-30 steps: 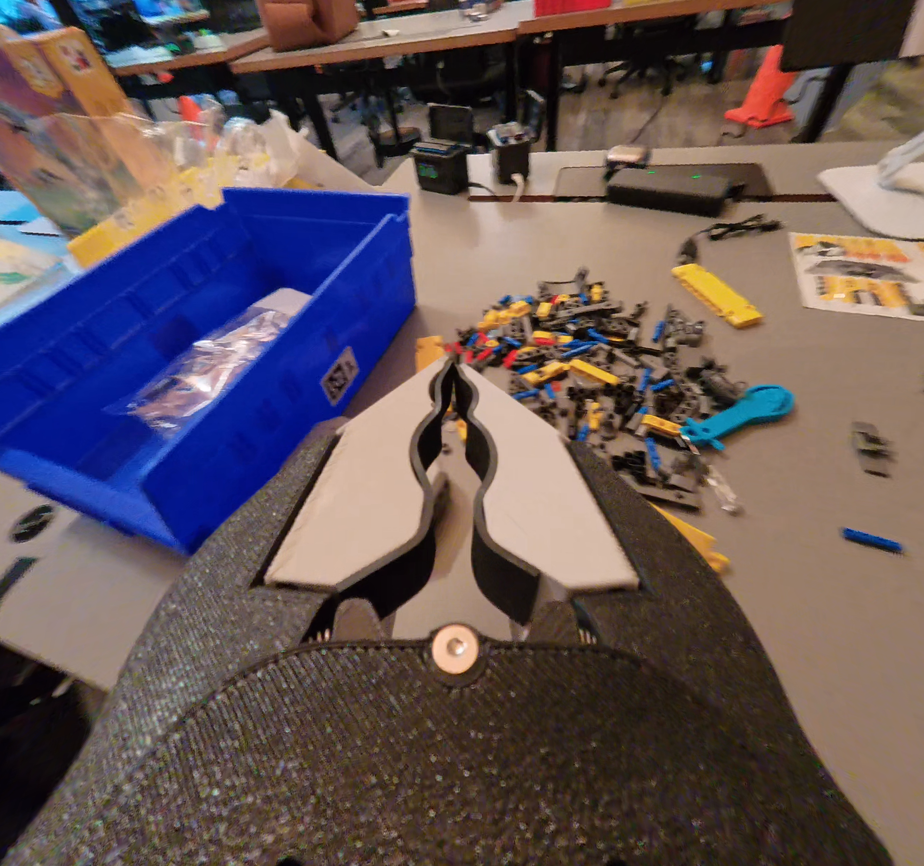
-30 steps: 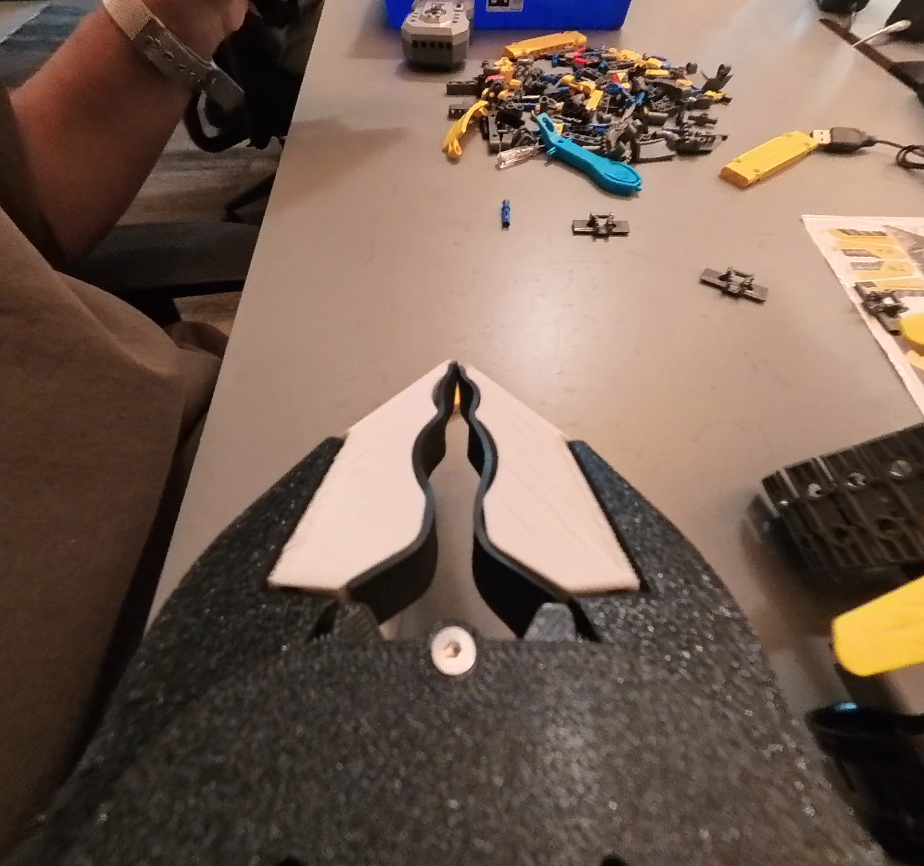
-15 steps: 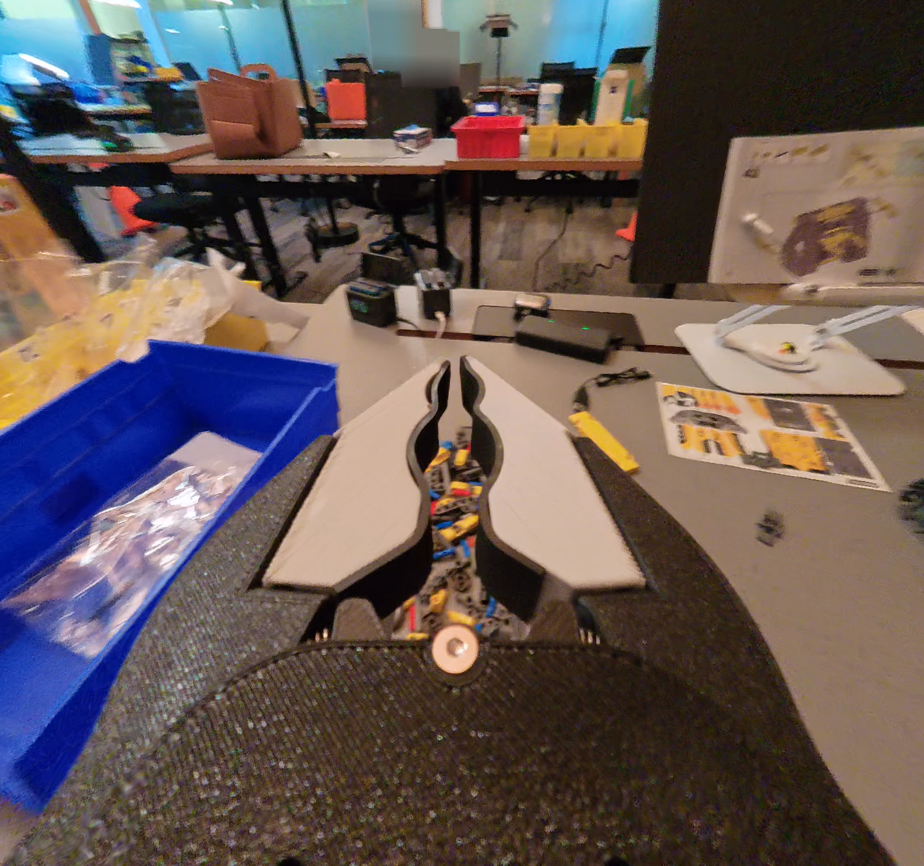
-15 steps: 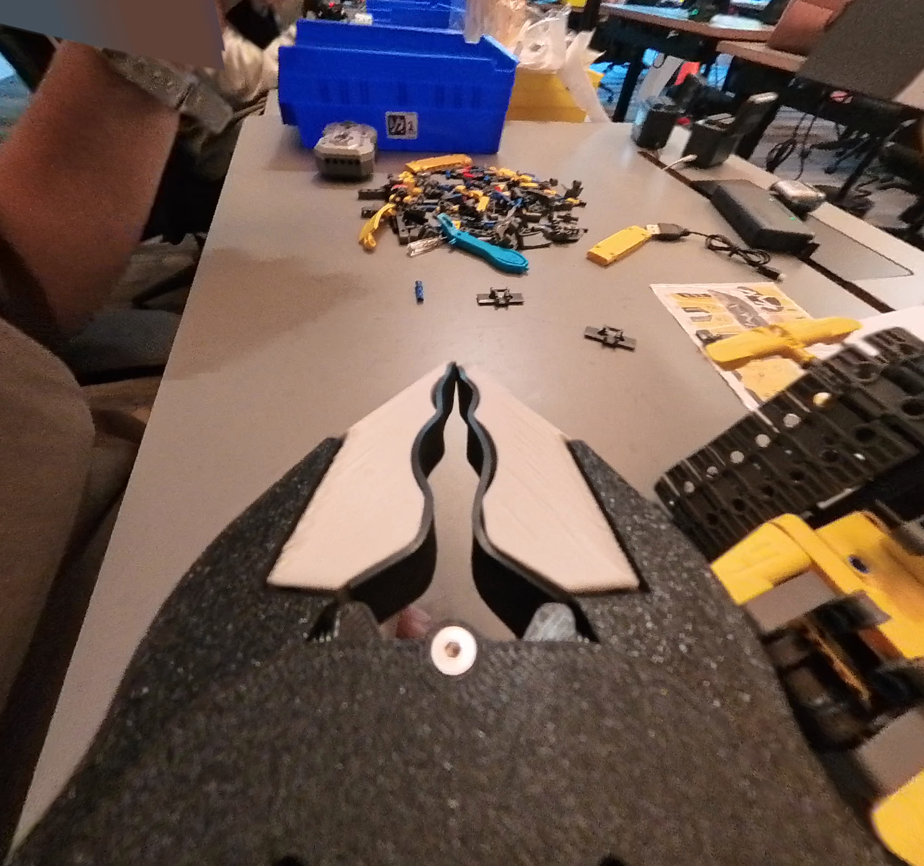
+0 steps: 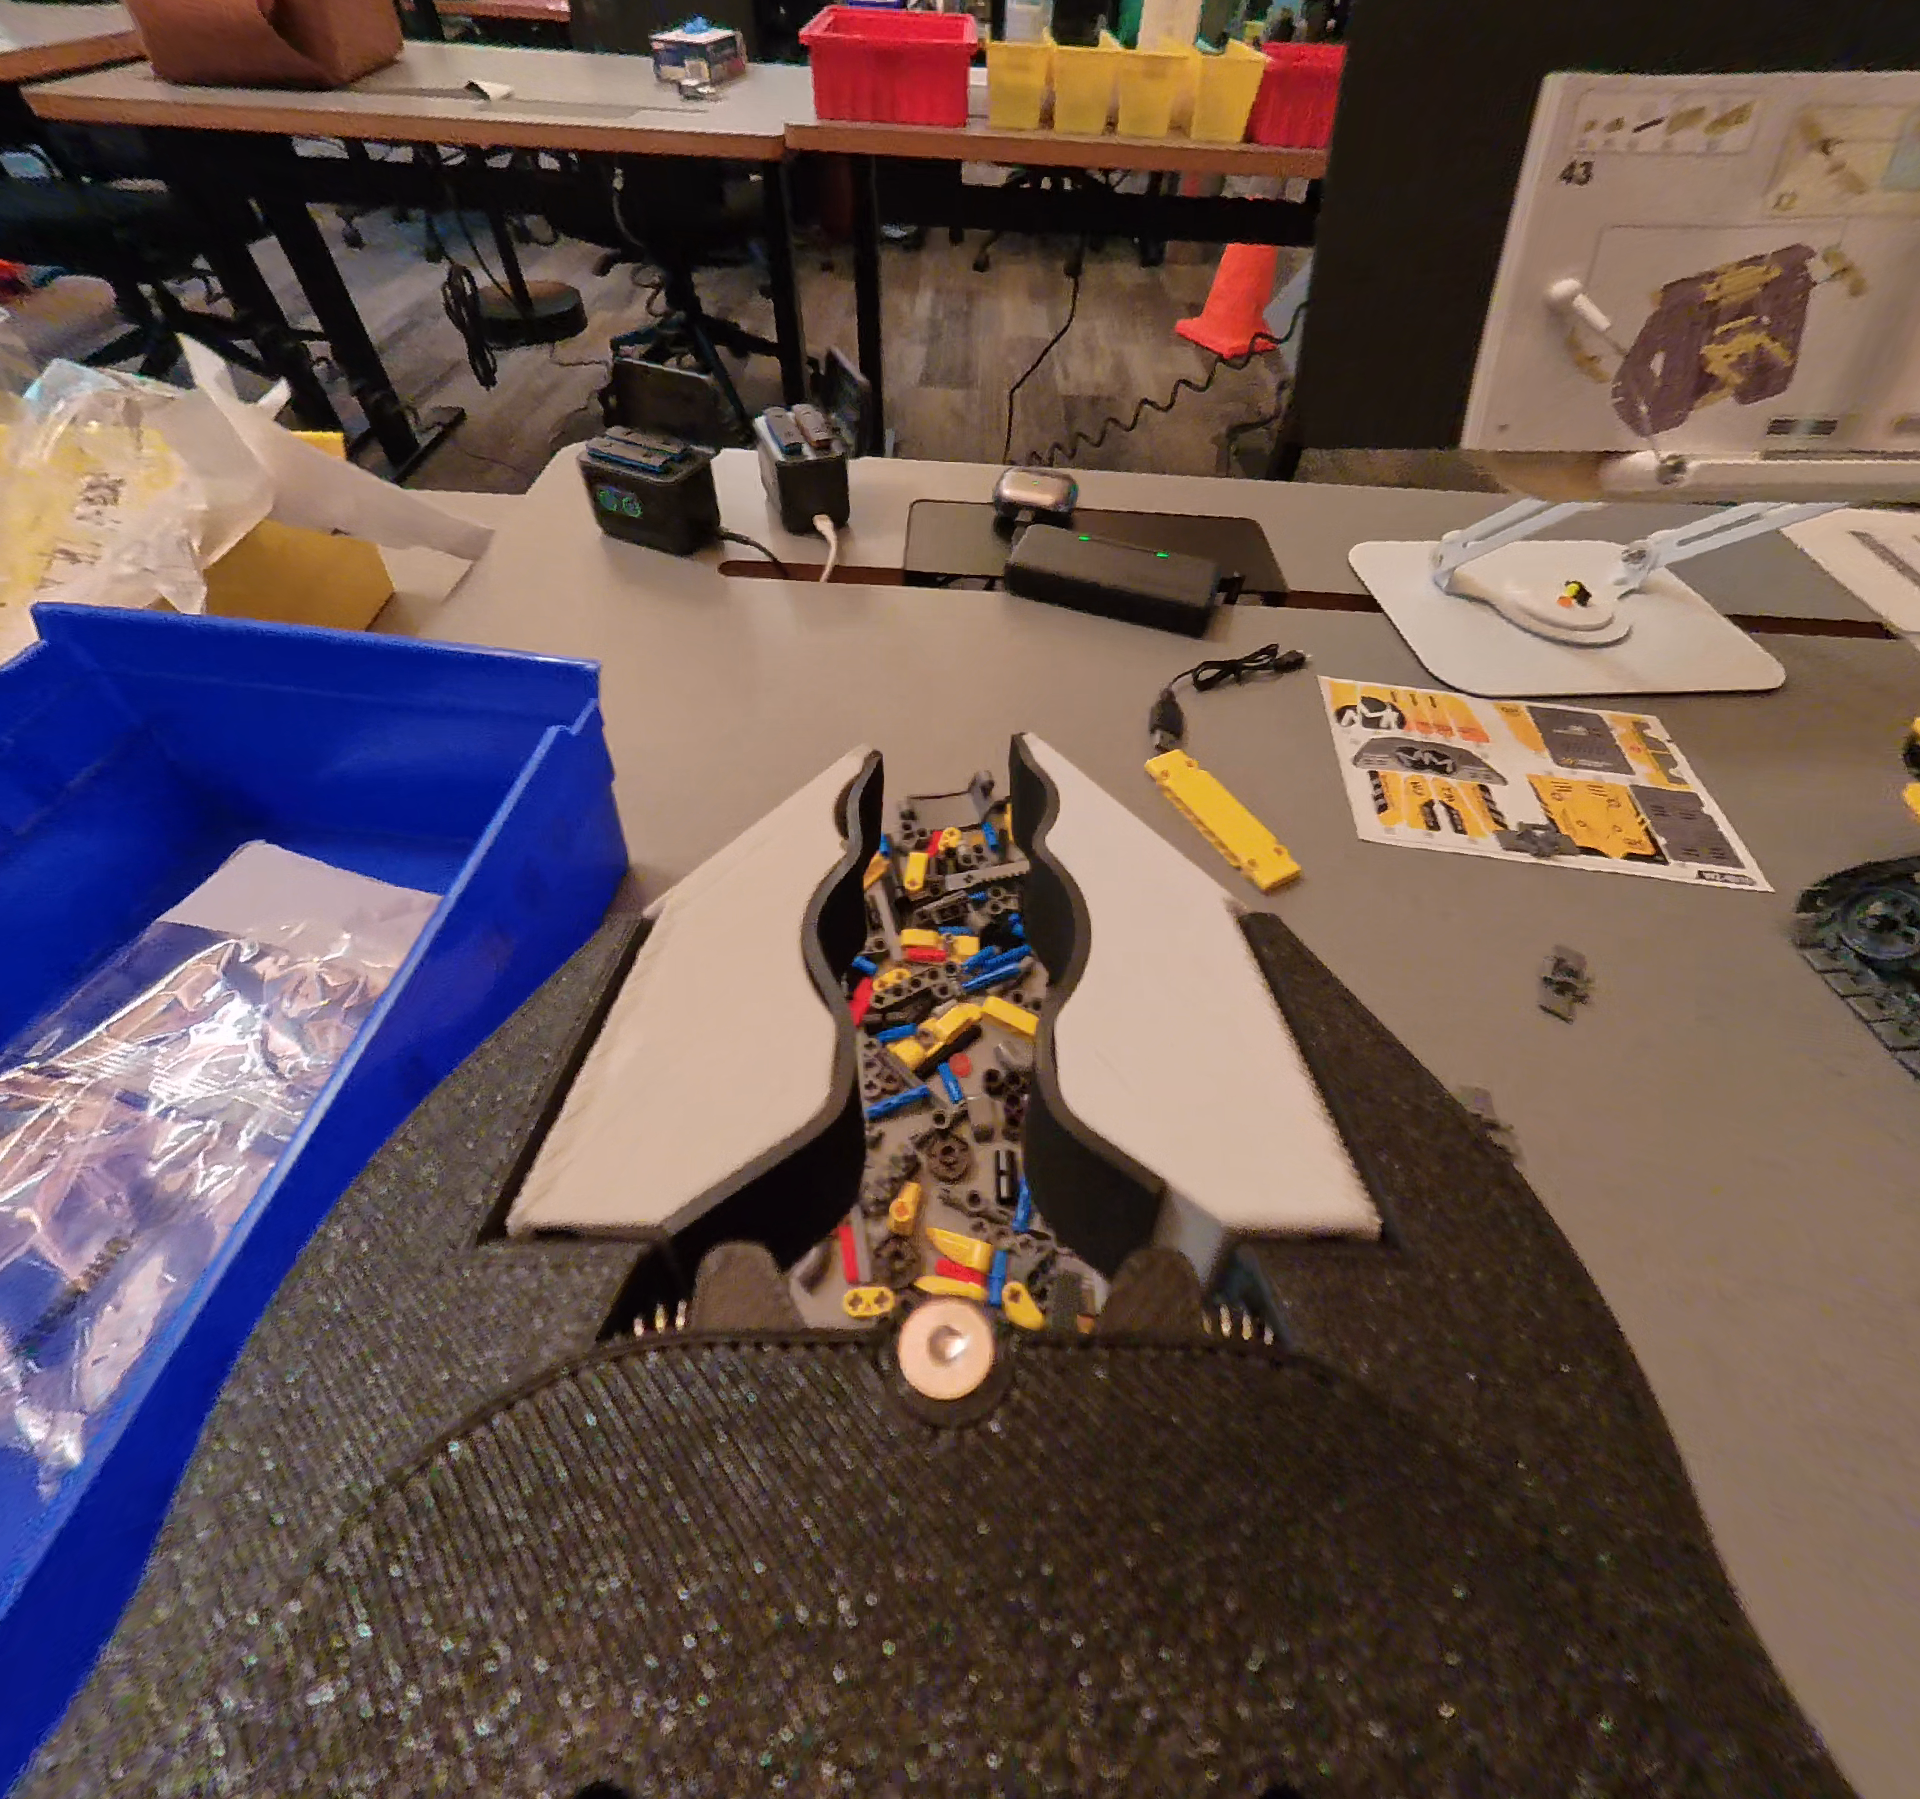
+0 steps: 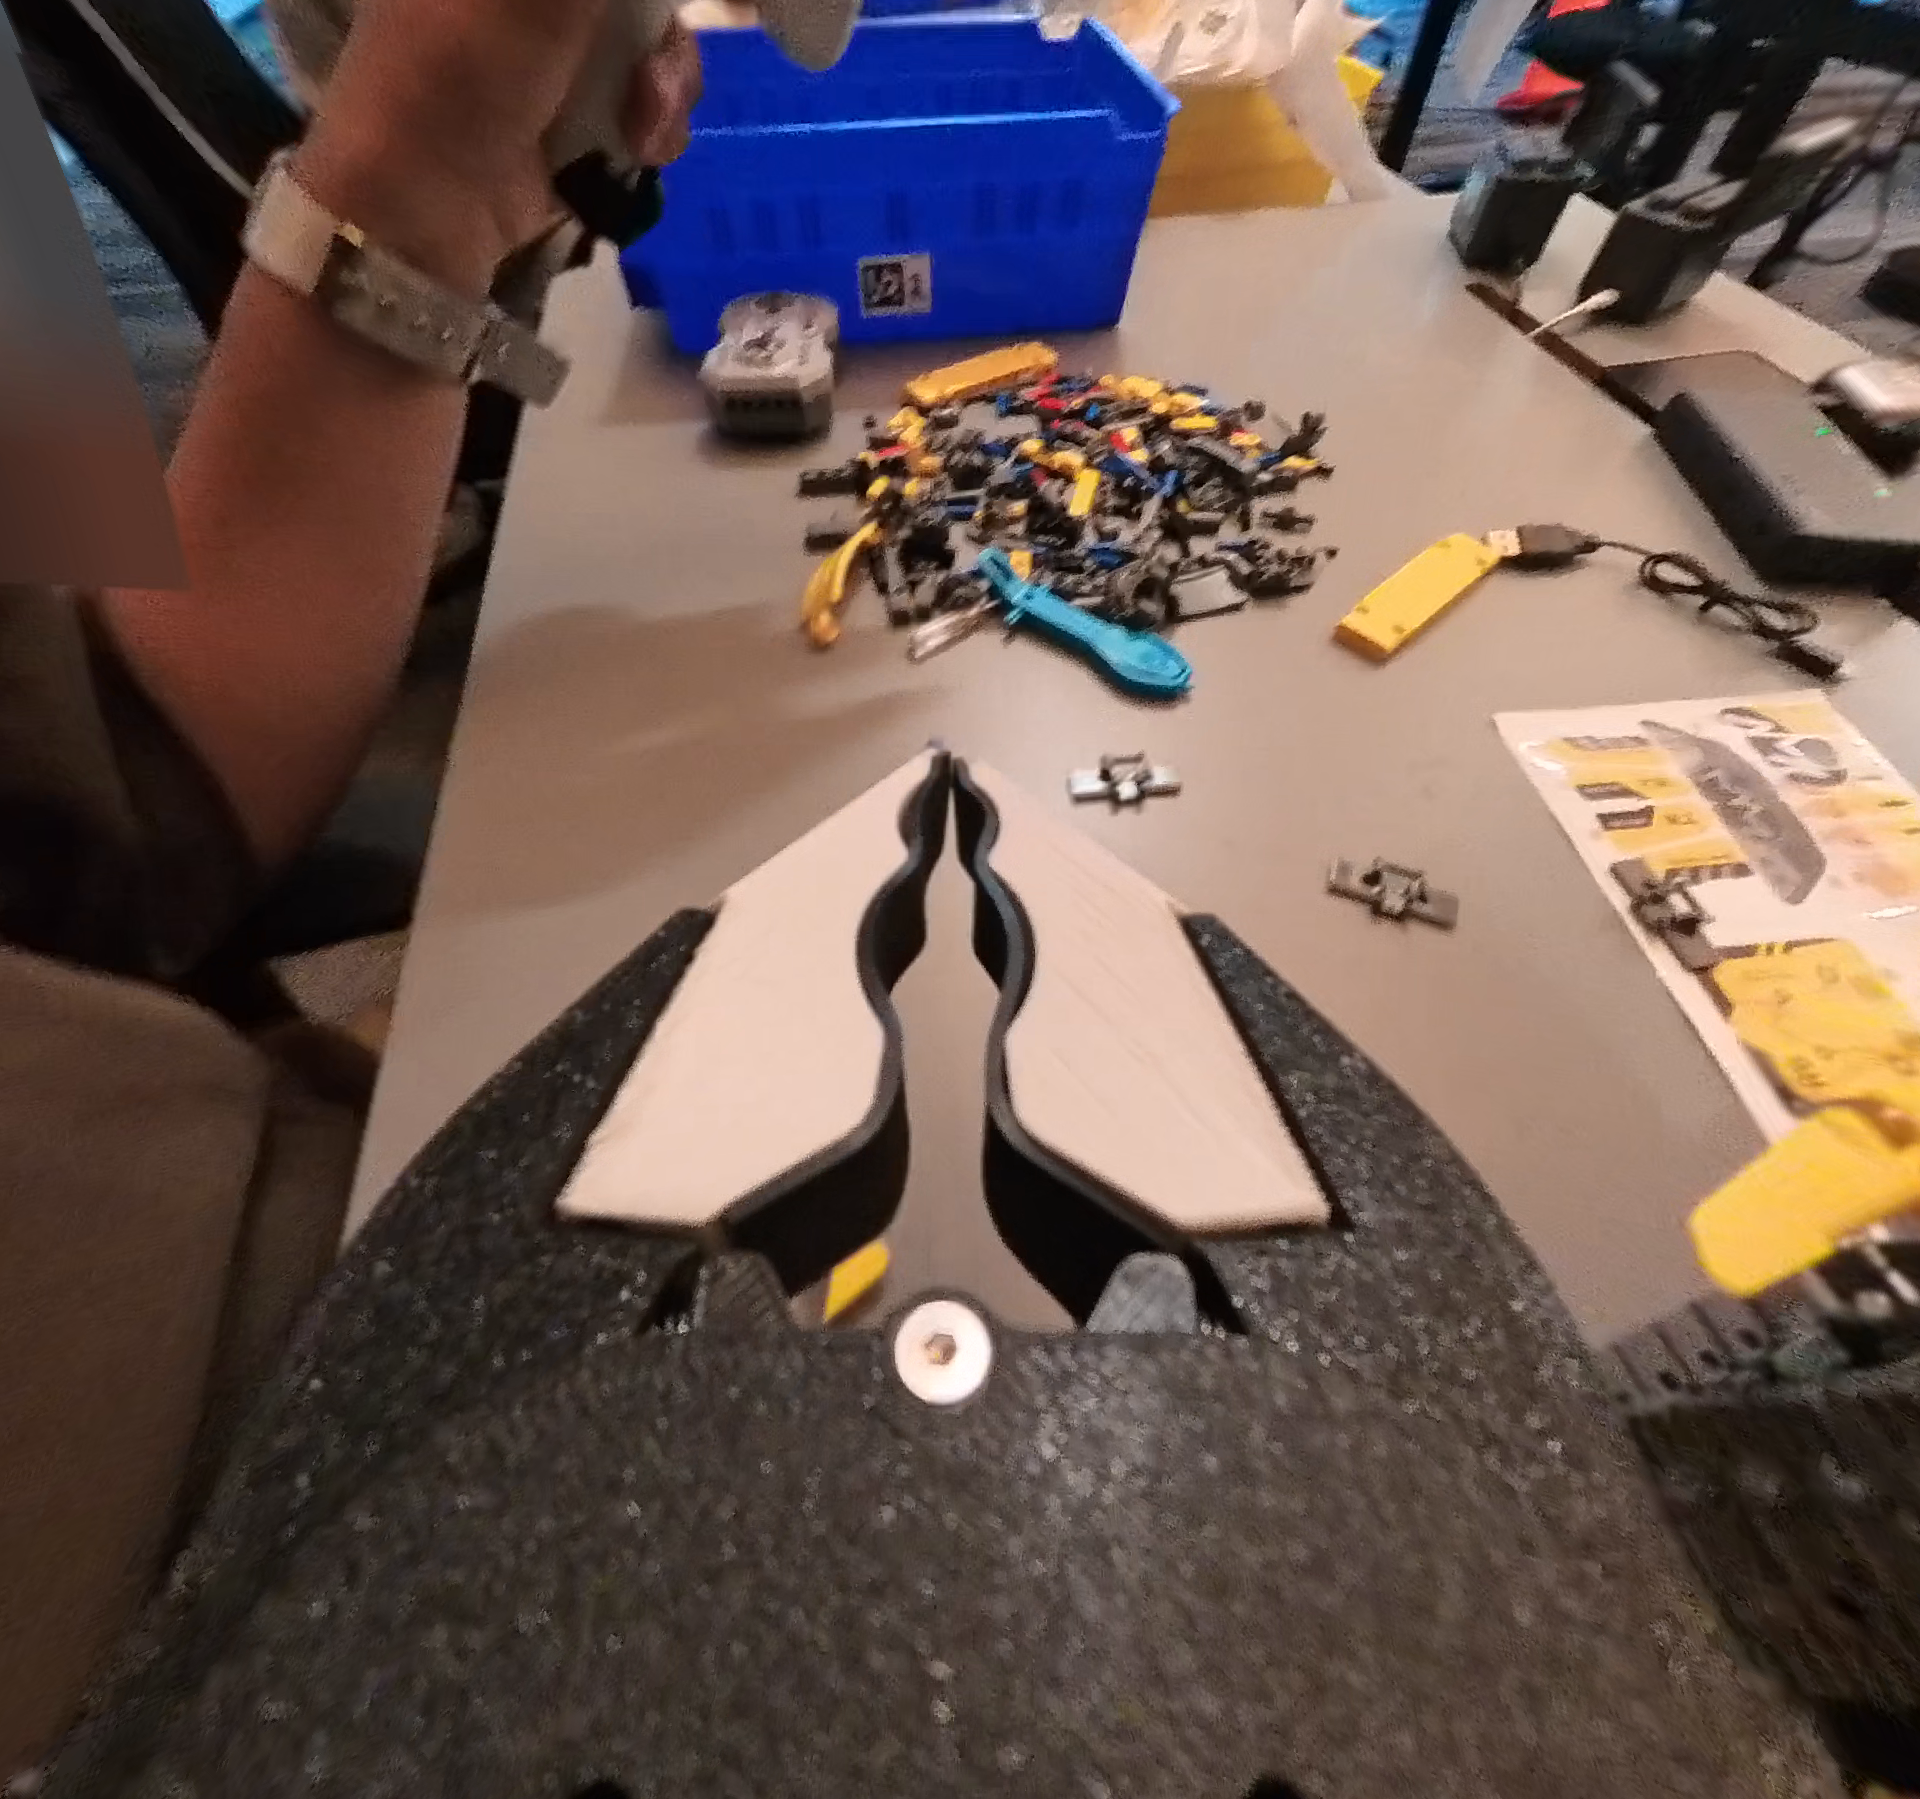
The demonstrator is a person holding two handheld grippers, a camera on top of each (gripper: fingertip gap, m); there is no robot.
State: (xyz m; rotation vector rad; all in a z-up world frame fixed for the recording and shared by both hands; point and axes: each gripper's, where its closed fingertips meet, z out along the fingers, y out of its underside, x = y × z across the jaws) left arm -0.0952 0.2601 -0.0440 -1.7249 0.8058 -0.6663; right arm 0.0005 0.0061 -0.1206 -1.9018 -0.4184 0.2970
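My left gripper is open and empty. It hovers over a pile of small yellow, blue, black and red building pieces, which shows between its fingers. The blue bin with a clear plastic bag inside is to its left. My right gripper is shut on nothing, above the bare grey table. The same pile lies ahead of it, with a teal tool at its near edge. A small dark piece lies just right of its tips. A person's hand holds the left gripper above the bin.
A yellow beam with a cable, a sticker sheet and a booklet on a stand lie to the right. A black-and-yellow tracked model is at the right gripper's right. A grey motor block stands by the bin. Chargers sit at the back. Tip to tip, the grippers are about 30 cm apart.
My left gripper has opened from shut and moved over the pile, which now shows between its fingers. My right gripper stays shut and has tilted a little.
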